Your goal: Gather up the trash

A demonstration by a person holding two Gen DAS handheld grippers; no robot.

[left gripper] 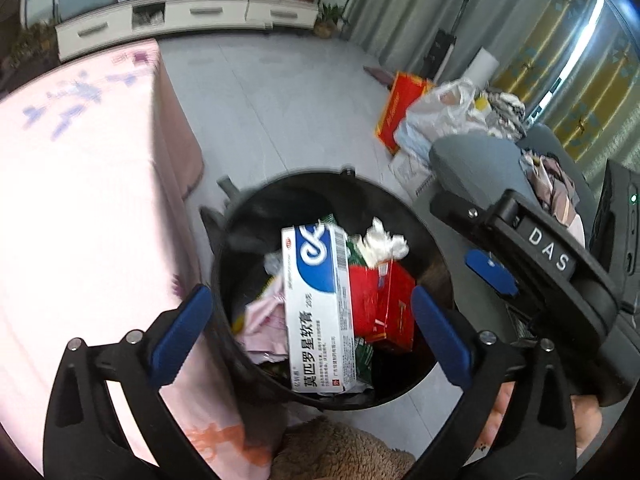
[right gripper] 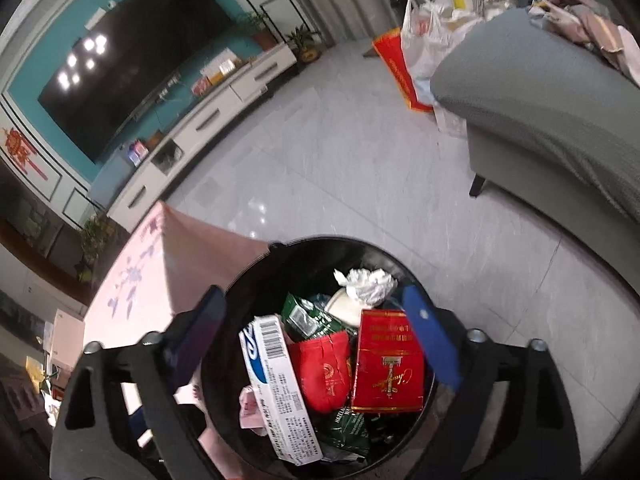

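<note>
- Trash bin, black and round, is sitting on the grey tiled floor right against the pink-draped table, and both my tools are hanging over its mouth.
- I'm reading the left gripper as wide open with nothing between its blue pads, just the bin's contents showing through the gap.
- I'm seeing the right gripper spread open too, empty, tilted down over the same opening.
- Biggest risk I'm watching: the white-and-blue ointment box is lying long and propped near the rim, so a careless pass of either finger could be tipping it out onto the floor.
- I'm also minding the two tools themselves; the right gripper is crowding close beside the left in the left view, and they could be knocking together as I pull away.
- The table's cloth is hanging against the bin's edge, so a finger might be snagging it.
- Looking in: the red carton with gold print is lying flat, a red pouch beside it, green wrappers underneath, crumpled white tissue at the far side. The heap is looking fairly full.
</note>
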